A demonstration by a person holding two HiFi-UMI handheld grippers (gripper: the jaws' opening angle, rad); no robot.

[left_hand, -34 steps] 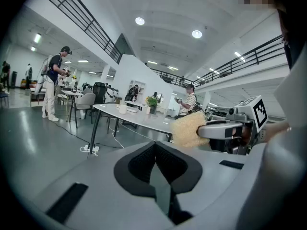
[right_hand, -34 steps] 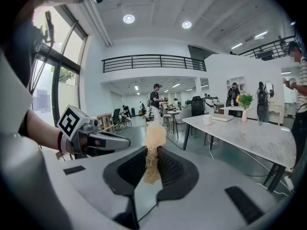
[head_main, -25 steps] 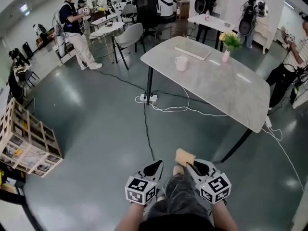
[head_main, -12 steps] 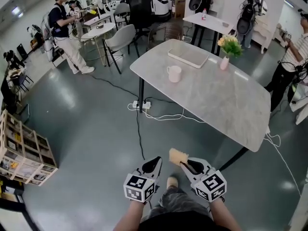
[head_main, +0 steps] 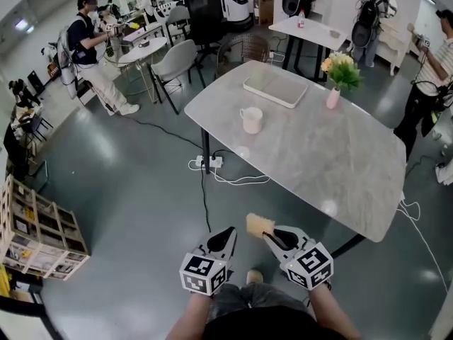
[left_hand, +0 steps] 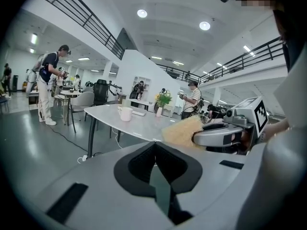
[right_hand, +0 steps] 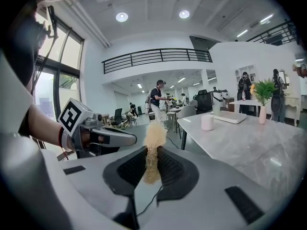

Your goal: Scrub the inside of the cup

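Note:
A white cup with a handle stands on the grey marble table, near its far left end and well ahead of both grippers. It also shows small in the left gripper view and the right gripper view. My right gripper is shut on a tan fibrous scrubber that sticks out past its fingertips. Beside it, my left gripper is shut with nothing in it. Both are held low over the floor, short of the table's near edge.
A pale tray and a pink vase with flowers stand on the table beyond the cup. A power strip with cables lies on the floor under the table's left end. A wooden crate shelf stands at left. People stand at far left and right.
The table and cup have come closer and lower in the head view as both grippers were carried forward together. The scrubber stays in the right gripper.

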